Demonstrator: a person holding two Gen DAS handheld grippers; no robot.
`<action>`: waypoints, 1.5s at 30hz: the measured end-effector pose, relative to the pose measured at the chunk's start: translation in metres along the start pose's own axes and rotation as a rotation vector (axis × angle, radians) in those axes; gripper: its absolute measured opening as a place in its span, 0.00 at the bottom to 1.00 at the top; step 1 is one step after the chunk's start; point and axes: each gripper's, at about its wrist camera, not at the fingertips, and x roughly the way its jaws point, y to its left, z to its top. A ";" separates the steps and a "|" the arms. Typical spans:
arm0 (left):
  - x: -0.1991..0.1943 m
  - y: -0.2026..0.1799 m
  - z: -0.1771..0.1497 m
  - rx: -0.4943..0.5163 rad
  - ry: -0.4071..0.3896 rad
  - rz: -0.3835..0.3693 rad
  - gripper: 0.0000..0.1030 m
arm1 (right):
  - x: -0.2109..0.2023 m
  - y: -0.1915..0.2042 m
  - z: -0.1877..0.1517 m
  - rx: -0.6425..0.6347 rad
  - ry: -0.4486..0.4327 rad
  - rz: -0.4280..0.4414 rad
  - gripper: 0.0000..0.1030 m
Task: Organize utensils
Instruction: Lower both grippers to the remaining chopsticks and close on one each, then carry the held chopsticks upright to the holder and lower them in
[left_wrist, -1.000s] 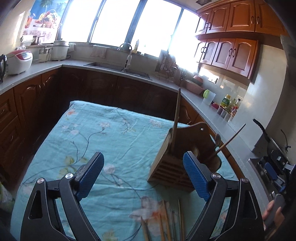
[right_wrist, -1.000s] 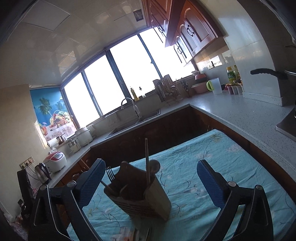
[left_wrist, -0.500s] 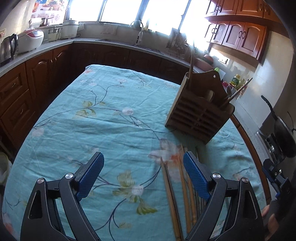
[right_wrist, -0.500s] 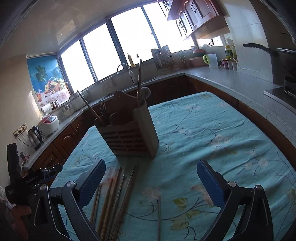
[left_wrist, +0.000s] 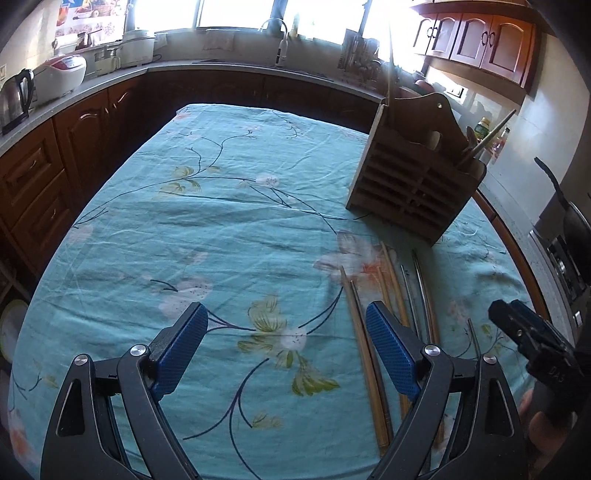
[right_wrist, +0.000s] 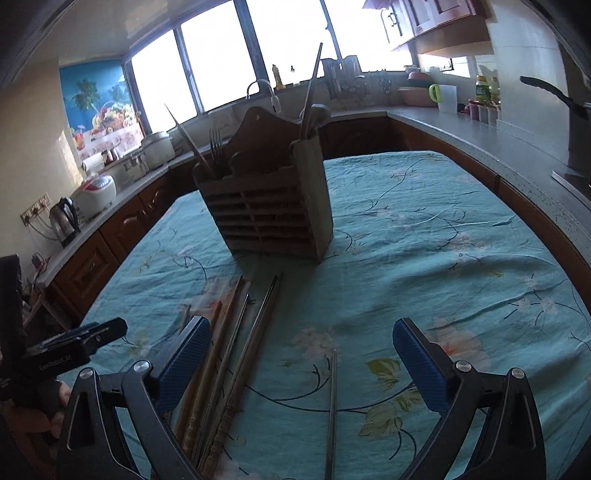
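Loose wooden and steel chopsticks (right_wrist: 236, 354) lie on the teal floral tablecloth (right_wrist: 424, 258), near side of the slatted wooden utensil holder (right_wrist: 266, 206), long axes running toward it. The right gripper (right_wrist: 299, 365) hovers nearer, wide open, the lone steel chopstick (right_wrist: 332, 398) between its fingers; the left gripper (left_wrist: 284, 350), also wide, sits just left.

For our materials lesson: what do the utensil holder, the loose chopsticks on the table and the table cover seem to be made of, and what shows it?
Utensil holder: looks like wood, matte brown, slatted front.
Tan chopsticks: probably wood or bamboo, dull pale tan.
Grey chopsticks: likely metal, thin with a slight sheen.
Table cover: fabric, creased, printed with flowers.
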 end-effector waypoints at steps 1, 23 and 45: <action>0.000 0.004 0.000 -0.008 0.001 0.004 0.87 | 0.008 0.006 -0.004 -0.017 0.021 0.003 0.97; 0.018 -0.011 -0.005 0.030 0.054 -0.018 0.87 | 0.016 -0.036 -0.010 -0.097 0.167 -0.205 0.93; 0.103 -0.096 0.049 0.189 0.201 -0.080 0.55 | 0.076 -0.057 0.027 0.089 0.234 -0.029 0.21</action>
